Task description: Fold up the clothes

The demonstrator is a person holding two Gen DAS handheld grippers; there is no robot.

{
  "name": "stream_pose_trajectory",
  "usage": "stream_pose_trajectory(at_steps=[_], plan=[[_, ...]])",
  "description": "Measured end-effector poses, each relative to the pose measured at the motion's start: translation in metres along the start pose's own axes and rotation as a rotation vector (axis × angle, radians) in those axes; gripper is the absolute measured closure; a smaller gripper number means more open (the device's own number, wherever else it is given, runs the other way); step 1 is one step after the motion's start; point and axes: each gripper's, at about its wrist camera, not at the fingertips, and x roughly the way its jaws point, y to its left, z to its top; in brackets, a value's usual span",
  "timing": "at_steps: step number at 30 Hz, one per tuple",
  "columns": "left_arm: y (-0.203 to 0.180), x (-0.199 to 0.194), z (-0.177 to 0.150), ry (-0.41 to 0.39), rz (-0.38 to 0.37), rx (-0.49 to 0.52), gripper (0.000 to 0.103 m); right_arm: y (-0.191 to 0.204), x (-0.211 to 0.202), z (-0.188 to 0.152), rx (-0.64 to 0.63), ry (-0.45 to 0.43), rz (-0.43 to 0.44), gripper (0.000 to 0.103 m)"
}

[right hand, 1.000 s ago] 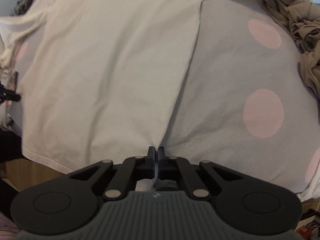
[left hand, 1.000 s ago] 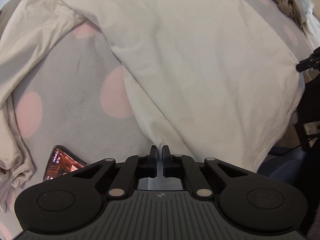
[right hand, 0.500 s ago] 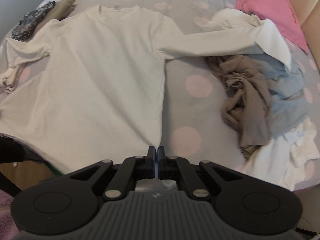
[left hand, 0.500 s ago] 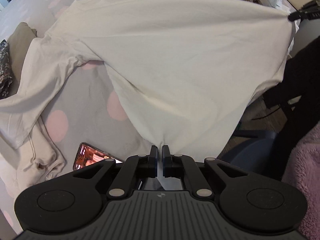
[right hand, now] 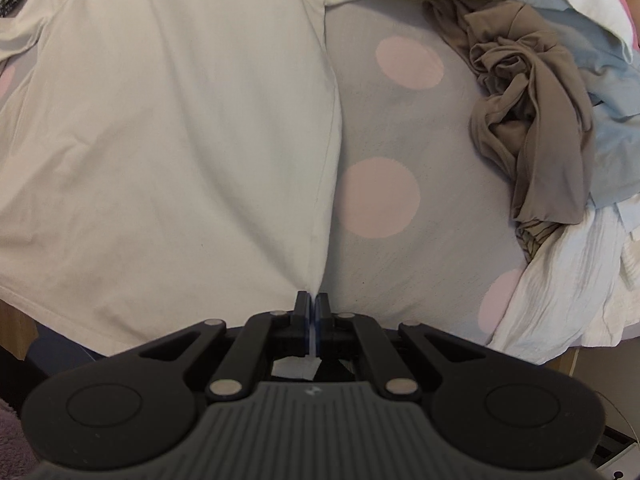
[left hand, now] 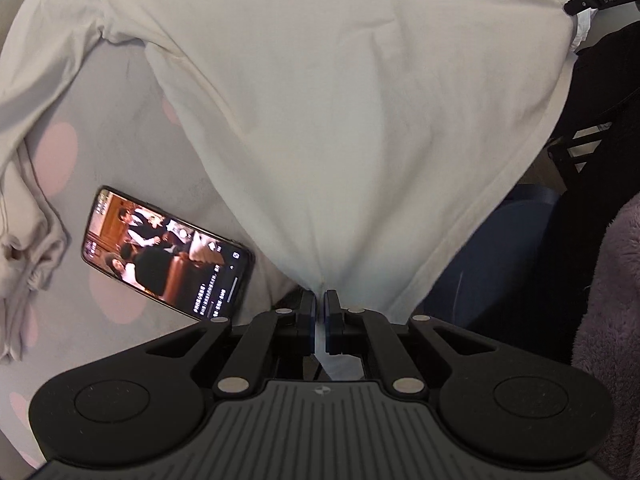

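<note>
The left tool and the right tool each clamp a hem corner of the cream shirt, spread toward twelve o'clock over the dotted bed; phone at nine

Grey bedsheet with pale pink dots, wooden bed frame at its edge — soft, even light

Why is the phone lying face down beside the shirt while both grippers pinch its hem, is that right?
Not quite: the phone lies face up, its screen lit, as the left wrist view shows. It is beside the shirt, and both the left gripper and right gripper pinch the hem.
</note>
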Motion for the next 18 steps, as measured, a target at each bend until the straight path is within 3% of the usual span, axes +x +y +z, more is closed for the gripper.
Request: stream_pose_trajectory(at_steps=[5, 6, 8, 10, 18], plan=[[-0.004, 0.004, 0.0, 0.003, -0.037, -0.015, 0.099, 0.006, 0.003, 0.005, -0.018, 0.031, -0.044, 0.095], [-0.003, 0.003, 0.001, 0.002, -0.037, -0.022, 0.096, 0.007, 0.003, 0.007, -0.024, 0.038, -0.062, 0.087], [0.002, 0.0, 0.004, -0.004, -0.032, -0.038, 0.08, 0.007, -0.005, 0.011, -0.025, 0.015, -0.075, 0.077], [0.009, -0.005, 0.007, -0.018, -0.025, -0.055, 0.076, 0.005, -0.015, 0.016, -0.014, -0.016, -0.083, 0.077], [0.067, -0.032, 0.047, -0.283, 0.057, -0.227, 0.075, 0.007, -0.033, 0.061, 0.099, -0.206, -0.055, 0.075]])
